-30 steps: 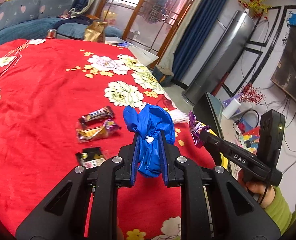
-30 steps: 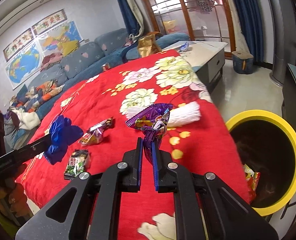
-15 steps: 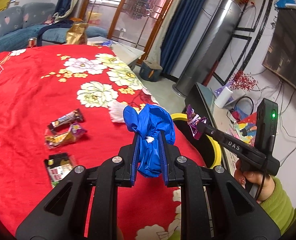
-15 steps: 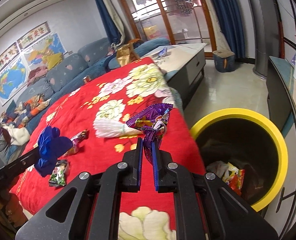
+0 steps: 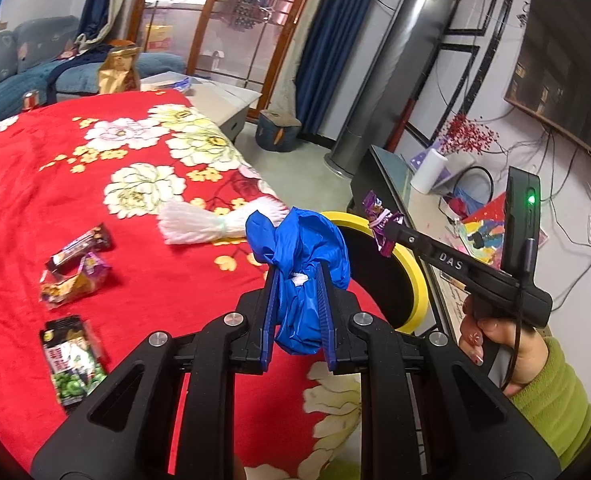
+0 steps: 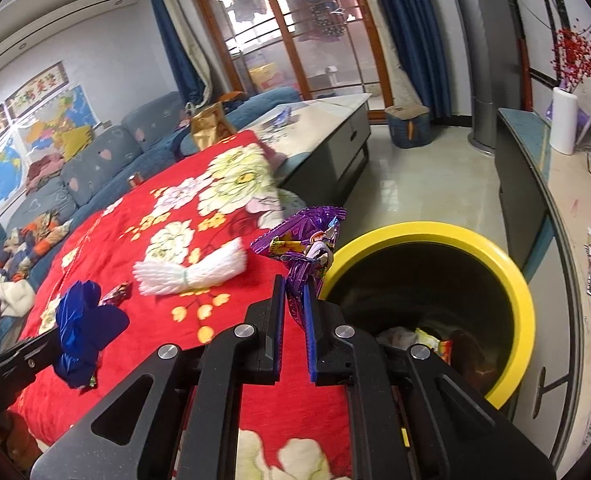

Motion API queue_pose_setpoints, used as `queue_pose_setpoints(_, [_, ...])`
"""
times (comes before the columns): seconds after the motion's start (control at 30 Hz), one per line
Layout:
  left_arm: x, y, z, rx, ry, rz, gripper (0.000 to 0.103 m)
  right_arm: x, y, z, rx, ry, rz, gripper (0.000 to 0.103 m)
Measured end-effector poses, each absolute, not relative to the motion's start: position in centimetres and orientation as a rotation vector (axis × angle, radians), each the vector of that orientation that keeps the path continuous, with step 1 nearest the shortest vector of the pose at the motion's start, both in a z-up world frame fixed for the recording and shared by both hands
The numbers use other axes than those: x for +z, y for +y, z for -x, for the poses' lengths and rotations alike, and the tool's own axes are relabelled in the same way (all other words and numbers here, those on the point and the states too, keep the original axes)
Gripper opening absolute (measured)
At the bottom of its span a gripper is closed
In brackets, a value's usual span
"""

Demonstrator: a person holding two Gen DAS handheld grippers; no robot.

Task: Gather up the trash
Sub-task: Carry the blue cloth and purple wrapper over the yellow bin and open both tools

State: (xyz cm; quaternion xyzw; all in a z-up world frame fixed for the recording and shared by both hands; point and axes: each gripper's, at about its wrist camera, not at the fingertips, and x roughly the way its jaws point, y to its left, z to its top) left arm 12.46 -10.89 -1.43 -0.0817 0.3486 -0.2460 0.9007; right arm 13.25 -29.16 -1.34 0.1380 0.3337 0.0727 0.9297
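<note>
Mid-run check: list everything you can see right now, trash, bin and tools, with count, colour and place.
Blue bag: 1, blue, held in left gripper.
Purple wrapper: 1, purple, held in right gripper beside the bin rim.
Bin: 1, yellow rim, dark inside, beside the red blanket, trash at bottom.
White bundle: 1, white, on blanket.
Snack wrappers: 3 on blanket; dark, gold-purple, green-black.
Red blanket: 1, floral.
Left gripper: shut.
Right gripper: shut.

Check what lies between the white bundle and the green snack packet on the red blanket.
In the left wrist view, two wrappers lie between the white bundle and the green snack packet: a dark bar wrapper and a crumpled gold-purple wrapper, touching each other.
</note>
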Motion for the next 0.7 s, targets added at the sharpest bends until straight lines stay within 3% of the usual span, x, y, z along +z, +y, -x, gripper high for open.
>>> queue_pose_setpoints(0.7, [-2.2, -17.7, -13.6, -0.610, 0.737, 0.086, 0.013, -3.8, -35.2, -13.6, 0.005, 0.713, -0.359, 0.009])
